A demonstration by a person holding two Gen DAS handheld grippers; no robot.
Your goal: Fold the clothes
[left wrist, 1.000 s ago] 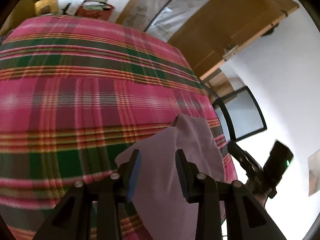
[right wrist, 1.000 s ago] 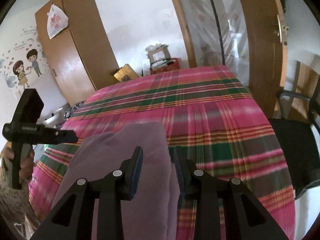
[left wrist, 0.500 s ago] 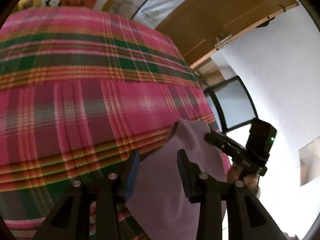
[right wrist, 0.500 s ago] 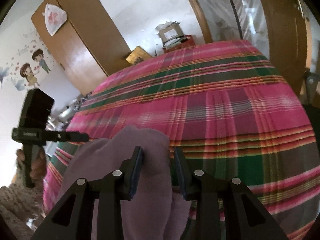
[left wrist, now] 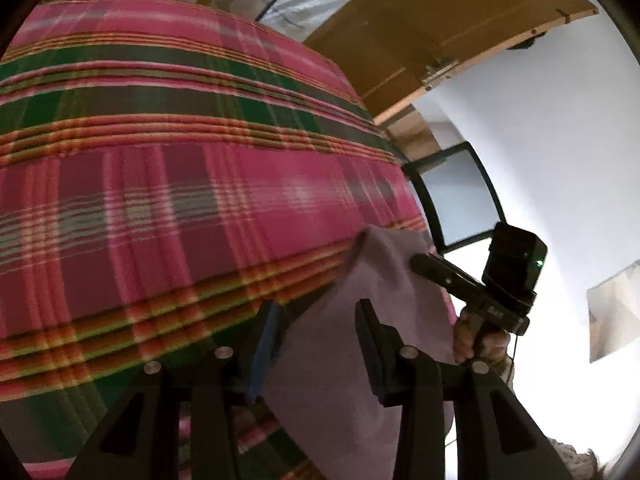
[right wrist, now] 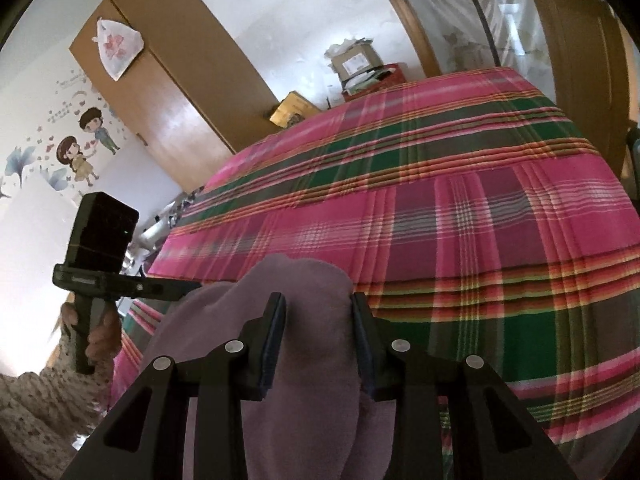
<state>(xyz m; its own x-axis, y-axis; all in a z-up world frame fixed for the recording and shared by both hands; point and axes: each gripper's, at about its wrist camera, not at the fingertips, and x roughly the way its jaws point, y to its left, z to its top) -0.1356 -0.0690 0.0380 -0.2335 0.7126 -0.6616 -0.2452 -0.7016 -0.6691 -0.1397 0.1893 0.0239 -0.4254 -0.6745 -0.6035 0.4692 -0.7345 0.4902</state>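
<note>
A mauve garment (left wrist: 360,360) lies at the near edge of a bed spread with a pink, green and orange plaid cover (left wrist: 180,208). In the left wrist view it takes up the lower middle of the frame, rising to a soft corner toward the right of centre. The left gripper (left wrist: 316,344) stands over it with its jaws parted; they have just been opening, and the cloth sits in the gap. The blue-padded finger (left wrist: 264,348) on the left stands at the cloth's edge and the finger on the right rises in front of it, but neither visibly presses, so the cloth looks let go.

In the right wrist view the same garment (right wrist: 304,320) bulges up in the lower middle, bunched into thick folds. The right gripper (right wrist: 318,332) straddles the highest fold, its jaws partly apart and just now widening. The fabric fills the space between them; whether the pads are pinching it, I cannot tell.

Each view catches the other gripper at its edge, held in a hand (right wrist: 100,332). A wooden wardrobe (right wrist: 172,92) stands at upper left in the right view, with cartoon wall stickers (right wrist: 84,144) beside it.
</note>
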